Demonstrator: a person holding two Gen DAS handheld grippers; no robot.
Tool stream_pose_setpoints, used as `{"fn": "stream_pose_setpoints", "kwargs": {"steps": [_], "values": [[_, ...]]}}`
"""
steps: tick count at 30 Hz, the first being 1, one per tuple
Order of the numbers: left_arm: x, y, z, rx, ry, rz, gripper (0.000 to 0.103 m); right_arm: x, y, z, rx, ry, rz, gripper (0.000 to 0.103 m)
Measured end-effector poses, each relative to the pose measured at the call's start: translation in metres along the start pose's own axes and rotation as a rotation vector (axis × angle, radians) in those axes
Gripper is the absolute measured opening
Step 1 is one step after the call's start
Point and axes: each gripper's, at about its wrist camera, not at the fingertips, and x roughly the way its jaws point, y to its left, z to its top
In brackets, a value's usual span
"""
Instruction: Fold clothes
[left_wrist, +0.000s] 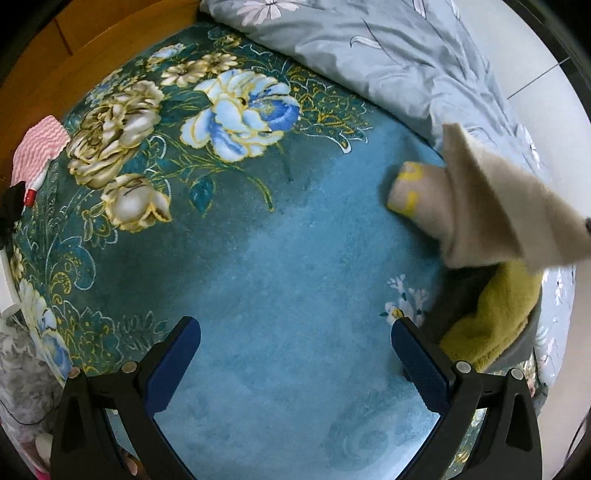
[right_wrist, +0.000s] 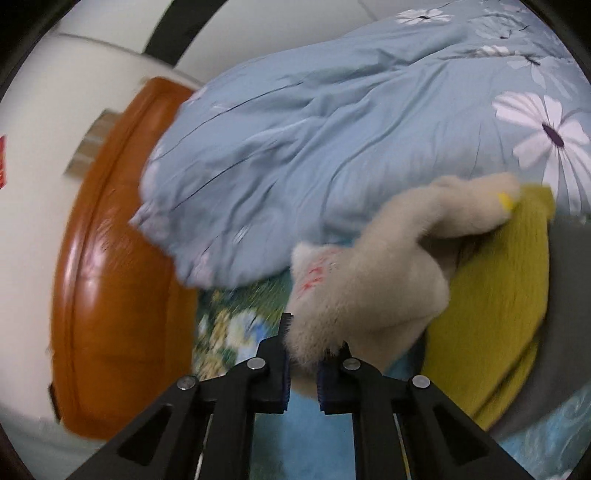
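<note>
A beige fleece garment (right_wrist: 373, 288) with red and yellow markings hangs lifted off the bed, one end trailing over an olive-yellow garment (right_wrist: 495, 314). My right gripper (right_wrist: 303, 350) is shut on the beige garment's near edge. In the left wrist view the beige garment (left_wrist: 491, 203) hangs at the right over the olive-yellow garment (left_wrist: 491, 317), which lies on a grey one (left_wrist: 517, 347). My left gripper (left_wrist: 295, 332) is open and empty above the teal floral blanket (left_wrist: 258, 240), left of the clothes.
A crumpled light-blue floral duvet (right_wrist: 332, 147) lies behind the clothes. An orange wooden headboard (right_wrist: 110, 277) stands to the left in the right wrist view. A pink-and-white striped cloth (left_wrist: 37, 147) lies at the blanket's far left edge.
</note>
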Motion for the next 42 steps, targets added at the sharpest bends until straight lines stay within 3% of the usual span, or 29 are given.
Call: {"fn": "stream_pose_setpoints", "kwargs": {"steps": [4, 10, 15, 19, 24, 27, 31, 36, 42], "values": [[-0.021, 0.019, -0.011, -0.016, -0.023, -0.017, 0.103, -0.036, 0.014, -0.058, -0.002, 0.009, 0.087, 0.011], [-0.045, 0.058, -0.034, -0.051, -0.047, -0.012, 0.103, -0.059, 0.021, -0.161, -0.044, 0.124, 0.104, 0.011], [-0.052, 0.08, -0.053, -0.074, -0.038, -0.013, 0.103, -0.076, -0.027, -0.238, 0.02, 0.202, -0.004, 0.01], [-0.048, 0.081, -0.068, -0.046, -0.01, -0.01, 0.103, -0.093, -0.083, -0.275, 0.113, 0.215, -0.16, 0.01], [-0.045, 0.062, -0.082, 0.02, 0.009, -0.022, 0.103, -0.108, -0.146, -0.284, 0.186, 0.227, -0.354, 0.01], [-0.043, 0.046, -0.089, 0.066, 0.017, -0.027, 0.103, -0.097, -0.173, -0.282, 0.193, 0.263, -0.458, 0.01], [-0.039, 0.031, -0.1, 0.123, 0.025, -0.027, 0.103, -0.095, -0.174, -0.28, 0.167, 0.295, -0.521, 0.012], [-0.025, 0.025, -0.106, 0.145, 0.05, 0.001, 0.103, -0.107, -0.153, -0.255, 0.056, 0.261, -0.599, 0.019], [-0.008, 0.003, -0.105, 0.198, 0.073, 0.031, 0.103, -0.094, -0.099, -0.202, -0.143, 0.142, -0.653, 0.059]]}}
